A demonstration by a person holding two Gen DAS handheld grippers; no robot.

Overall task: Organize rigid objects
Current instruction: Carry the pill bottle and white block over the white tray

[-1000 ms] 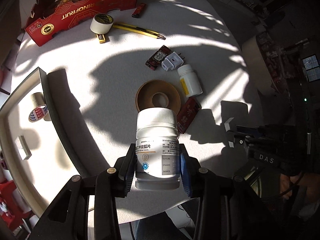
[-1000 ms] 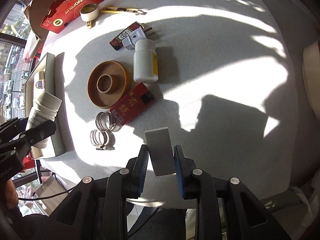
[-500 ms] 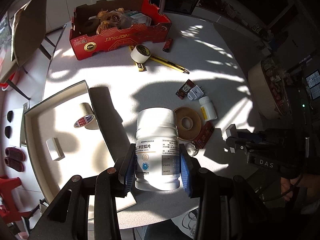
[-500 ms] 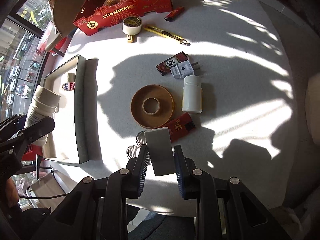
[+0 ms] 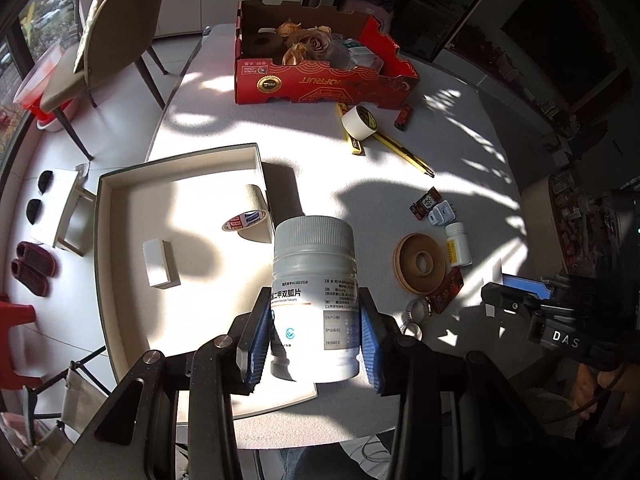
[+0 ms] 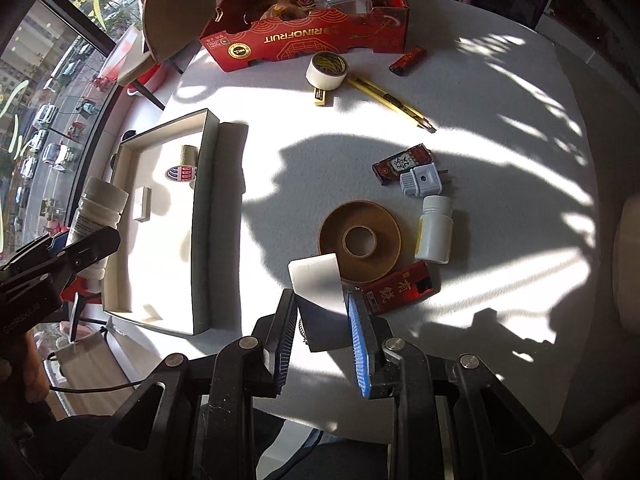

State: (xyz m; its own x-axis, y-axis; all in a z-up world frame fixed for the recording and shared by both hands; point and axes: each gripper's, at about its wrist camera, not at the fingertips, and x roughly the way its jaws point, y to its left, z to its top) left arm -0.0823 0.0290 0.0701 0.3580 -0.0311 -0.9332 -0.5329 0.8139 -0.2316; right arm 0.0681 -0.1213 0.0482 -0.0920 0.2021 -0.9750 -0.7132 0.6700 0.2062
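Left gripper (image 5: 316, 338): black two-finger tool with blue pads, clamped on the sides of a large white plastic pill bottle (image 5: 314, 300) with a ribbed cap and printed label; the bottle hangs over the near right edge of the tray.
Right gripper (image 6: 322, 334): blue-padded fingers drawn narrow on a small flat white rectangular block (image 6: 320, 300), held above the table near the brown ring.
Tray (image 5: 116, 184): shallow cream box with dark outer walls, at the table's left side; it holds a roll of tan packing tape (image 5: 248, 220) and a small white block (image 5: 158, 264), apart from each other.
Table (image 6: 500, 128): round, white, textured, in patchy sunlight.
Loose items, centre: flat brown ring-shaped disc (image 6: 360, 240); small white pill bottle (image 6: 434, 234) lying on its side just beside it; white plug adapter (image 6: 422, 180); two dark red lighters (image 6: 400, 286), (image 6: 402, 162).
Loose items, far side: white tape roll (image 6: 326, 70); yellow utility knife (image 6: 392, 102); a third red lighter (image 6: 408, 60).
Red cardboard box (image 6: 312, 36): open, at the far edge, containing dried roses.
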